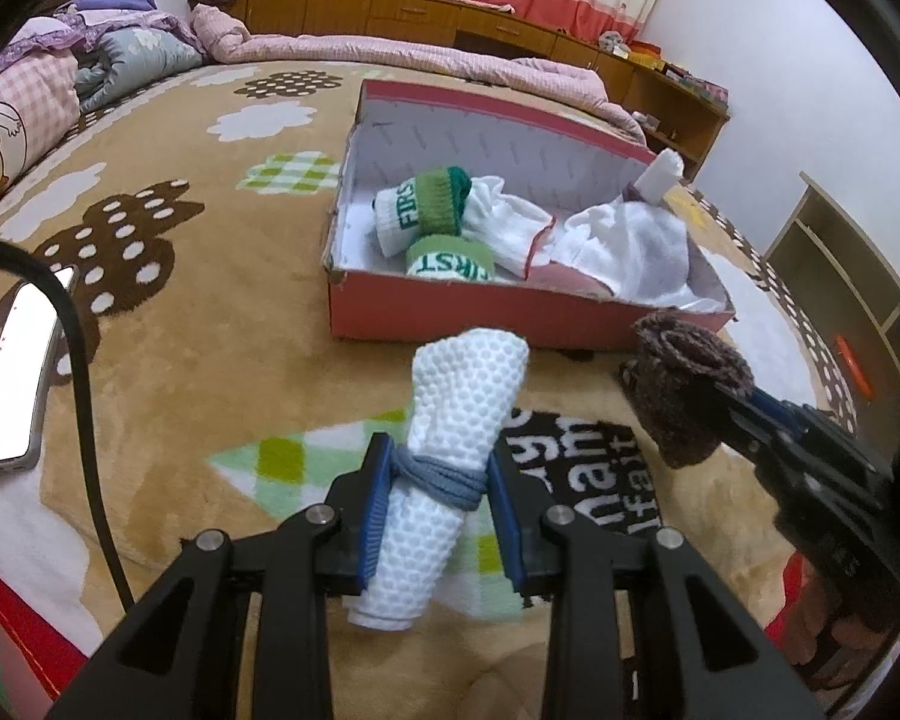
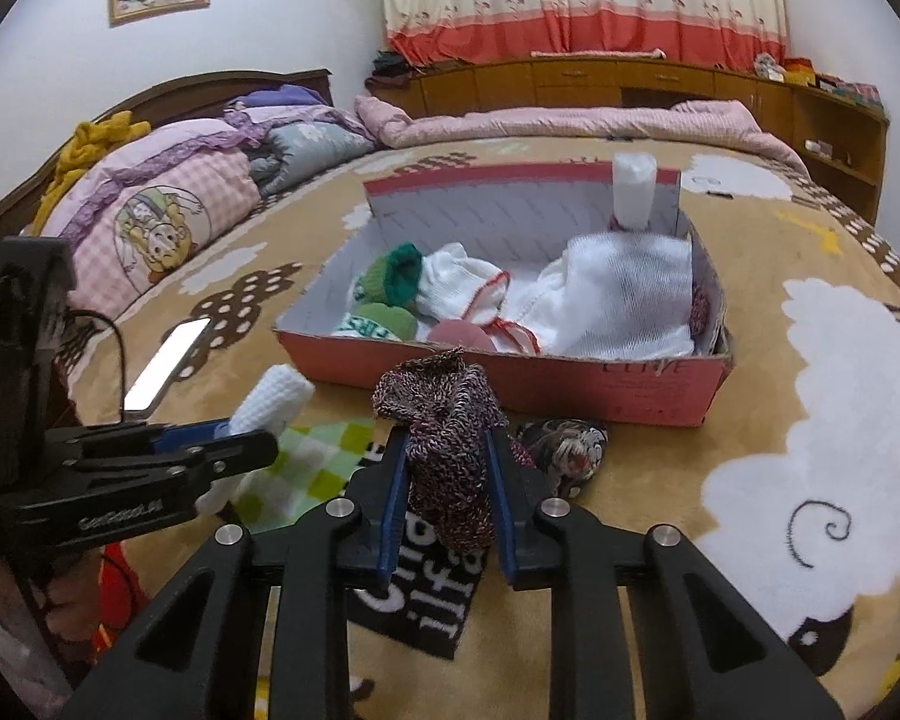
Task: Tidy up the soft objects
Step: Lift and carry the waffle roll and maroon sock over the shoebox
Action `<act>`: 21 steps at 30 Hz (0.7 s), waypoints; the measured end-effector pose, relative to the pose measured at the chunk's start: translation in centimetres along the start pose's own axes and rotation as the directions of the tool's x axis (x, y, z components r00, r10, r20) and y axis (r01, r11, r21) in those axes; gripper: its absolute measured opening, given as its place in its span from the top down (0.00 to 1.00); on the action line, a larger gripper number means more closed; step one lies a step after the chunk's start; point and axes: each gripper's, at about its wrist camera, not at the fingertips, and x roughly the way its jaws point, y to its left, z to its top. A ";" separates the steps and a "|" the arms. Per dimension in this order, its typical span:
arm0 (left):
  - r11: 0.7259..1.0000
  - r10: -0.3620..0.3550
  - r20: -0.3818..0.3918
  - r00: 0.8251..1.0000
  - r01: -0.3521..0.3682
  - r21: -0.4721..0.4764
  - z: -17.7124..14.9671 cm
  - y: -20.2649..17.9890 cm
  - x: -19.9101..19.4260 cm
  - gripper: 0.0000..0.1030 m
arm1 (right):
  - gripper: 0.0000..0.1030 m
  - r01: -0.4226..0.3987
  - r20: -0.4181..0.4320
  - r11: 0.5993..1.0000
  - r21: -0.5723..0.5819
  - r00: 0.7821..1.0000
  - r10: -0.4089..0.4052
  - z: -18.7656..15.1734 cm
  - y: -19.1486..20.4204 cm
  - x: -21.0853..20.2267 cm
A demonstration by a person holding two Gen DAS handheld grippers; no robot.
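My left gripper (image 1: 439, 483) is shut on a rolled white waffle towel (image 1: 462, 414) tied with a grey band, held above the blanket in front of the red box (image 1: 510, 315). My right gripper (image 2: 447, 483) is shut on a dark speckled knit piece (image 2: 444, 420), also lifted off the blanket; that knit piece (image 1: 684, 384) shows at the right of the left wrist view. The red box (image 2: 570, 384) holds green-cuffed rolled socks (image 1: 426, 210), white cloths (image 2: 618, 294) and an upright white roll (image 2: 633, 189). The rolled white towel (image 2: 273, 399) and left gripper (image 2: 228, 438) appear at the left of the right wrist view.
A patterned dark bundle (image 2: 567, 444) lies on the blanket just before the box. A phone (image 1: 12, 384) with a black cable (image 1: 84, 396) rests to the left. Pillows and quilts (image 2: 168, 198) pile at the bed's head; wooden cabinets (image 2: 630, 84) line the far wall.
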 end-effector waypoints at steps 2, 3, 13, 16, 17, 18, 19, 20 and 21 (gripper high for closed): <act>1.000 -0.001 0.007 1.000 0.001 0.003 0.1 -0.1 -0.3 0.69 | 0.76 -0.003 0.011 1.000 -0.005 1.000 0.003 0.1 0.2 -0.7; 1.000 -0.003 0.012 1.000 0.003 0.004 0.2 -0.3 -0.5 0.69 | 0.76 -0.005 0.015 1.000 -0.005 1.000 0.005 0.2 0.2 -0.9; 1.000 -0.021 0.051 0.998 0.021 0.014 1.3 -1.1 -1.9 0.69 | 0.76 -0.007 0.066 1.000 -0.009 0.998 0.007 1.5 0.2 -2.9; 0.999 -0.025 0.063 0.998 0.024 0.022 2.0 -1.4 -2.2 0.69 | 0.76 -0.002 0.071 1.000 -0.013 0.997 0.003 1.9 0.2 -3.0; 0.999 -0.026 0.066 0.997 0.024 0.024 2.1 -1.5 -2.3 0.69 | 0.76 0.000 0.074 1.000 -0.014 0.997 0.001 2.0 0.2 -3.0; 0.999 -0.027 0.071 0.997 0.025 0.029 2.4 -1.7 -2.4 0.69 | 0.76 0.002 0.077 1.000 -0.013 0.997 -0.001 2.2 0.1 -3.1; 0.999 -0.028 0.074 0.997 0.025 0.033 2.7 -1.8 -2.4 0.69 | 0.76 0.004 0.080 1.000 -0.013 0.997 -0.002 2.3 0.1 -3.1; 0.999 -0.031 0.078 0.996 0.029 0.038 3.1 -2.0 -2.5 0.69 | 0.76 0.005 0.083 1.000 -0.012 0.997 -0.004 2.5 0.0 -3.1; 0.999 -0.035 0.082 0.996 0.032 0.040 3.4 -2.1 -2.5 0.69 | 0.76 0.007 0.085 1.000 -0.011 0.996 -0.006 2.6 -0.1 -3.1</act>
